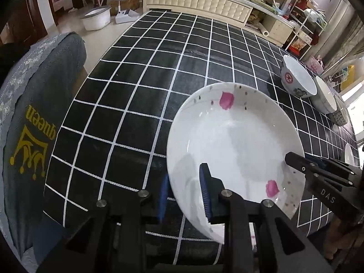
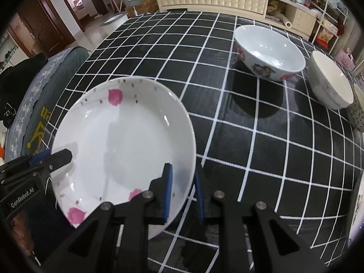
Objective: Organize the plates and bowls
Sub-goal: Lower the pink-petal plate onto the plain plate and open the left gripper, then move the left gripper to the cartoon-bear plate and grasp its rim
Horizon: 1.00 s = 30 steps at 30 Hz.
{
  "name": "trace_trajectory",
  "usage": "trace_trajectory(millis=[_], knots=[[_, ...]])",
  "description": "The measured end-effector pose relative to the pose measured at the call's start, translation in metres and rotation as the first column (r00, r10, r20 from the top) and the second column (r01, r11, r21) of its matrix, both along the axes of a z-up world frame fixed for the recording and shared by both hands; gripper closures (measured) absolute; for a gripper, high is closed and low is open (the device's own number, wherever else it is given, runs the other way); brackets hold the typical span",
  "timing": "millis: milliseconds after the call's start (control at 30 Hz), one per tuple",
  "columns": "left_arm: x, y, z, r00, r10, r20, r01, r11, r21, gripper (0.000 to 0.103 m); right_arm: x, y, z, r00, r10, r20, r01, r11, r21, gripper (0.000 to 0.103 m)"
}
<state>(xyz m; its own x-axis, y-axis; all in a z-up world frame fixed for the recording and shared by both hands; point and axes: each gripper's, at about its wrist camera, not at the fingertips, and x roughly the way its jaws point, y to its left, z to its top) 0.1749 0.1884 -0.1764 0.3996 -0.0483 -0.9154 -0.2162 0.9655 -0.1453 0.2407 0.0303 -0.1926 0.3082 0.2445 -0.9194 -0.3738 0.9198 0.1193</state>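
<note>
Glossy round petal-print plate (image 1: 234,136) between both tongs

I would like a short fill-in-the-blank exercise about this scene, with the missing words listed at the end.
1. Both grippers, left gripper and right gripper, grip the rim of the same white ____ with pink petals.
2. The tablecloth is black with a white ____ pattern.
3. The decorated bowl and the plain white bowl stand upright and ____, holding no food.

Missing words: plate; grid; empty
</note>
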Motion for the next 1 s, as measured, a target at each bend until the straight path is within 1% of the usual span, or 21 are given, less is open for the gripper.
trace_trajectory(millis=[200,300,433,533,667,733,767,800,933,967,1000], knots=[[-0.004,-0.005,0.001,1.0,-0.007,0.003,0.007,0.999,0.037,0.08,-0.002,-0.002,0.001,1.0,0.007,0.005,-0.007,1.0,0.002,0.08],[-0.007,-0.003,0.005,1.0,0.001,0.014,-0.002,1.0,0.023,0.079,-0.005,-0.003,0.006,1.0,0.012,0.021,-0.012,1.0,0.002,0.08],[-0.012,-0.003,0.013,0.999,0.005,0.035,-0.006,1.0,0.017,0.079,-0.007,-0.007,0.014,0.999,0.005,0.04,-0.006,1.0,0.022,0.08],[-0.016,-0.008,0.023,0.998,-0.005,0.068,0.004,1.0,0.016,0.079,-0.009,-0.012,0.02,0.999,0.0,0.042,-0.001,0.999,0.035,0.079],[-0.019,-0.025,0.038,0.994,-0.046,0.101,0.041,0.998,0.051,0.079,-0.016,-0.021,0.033,0.997,-0.002,0.074,-0.002,0.999,0.046,0.078],[-0.02,-0.036,0.044,0.992,-0.069,0.11,0.061,0.996,0.067,0.078,-0.02,-0.026,0.04,0.996,-0.009,0.086,0.004,0.998,0.061,0.067],[-0.02,-0.041,0.046,0.991,-0.078,0.113,0.071,0.995,0.071,0.078,-0.022,-0.03,0.044,0.995,-0.014,0.097,0.008,0.998,0.064,0.064],[-0.02,-0.047,0.048,0.989,-0.088,0.115,0.08,0.994,0.073,0.076,-0.023,-0.033,0.047,0.994,-0.018,0.108,0.012,0.998,0.064,0.06],[-0.024,-0.069,0.059,0.983,-0.126,0.137,0.117,0.991,0.073,0.075,-0.032,-0.053,0.064,0.989,-0.043,0.143,0.031,0.996,0.086,0.052],[-0.025,-0.074,0.062,0.981,-0.134,0.142,0.125,0.99,0.072,0.073,-0.034,-0.059,0.068,0.986,-0.054,0.157,0.04,0.995,0.091,0.049],[-0.026,-0.081,0.064,0.979,-0.142,0.148,0.132,0.989,0.072,0.068,-0.036,-0.064,0.072,0.984,-0.063,0.168,0.048,0.995,0.091,0.045]])
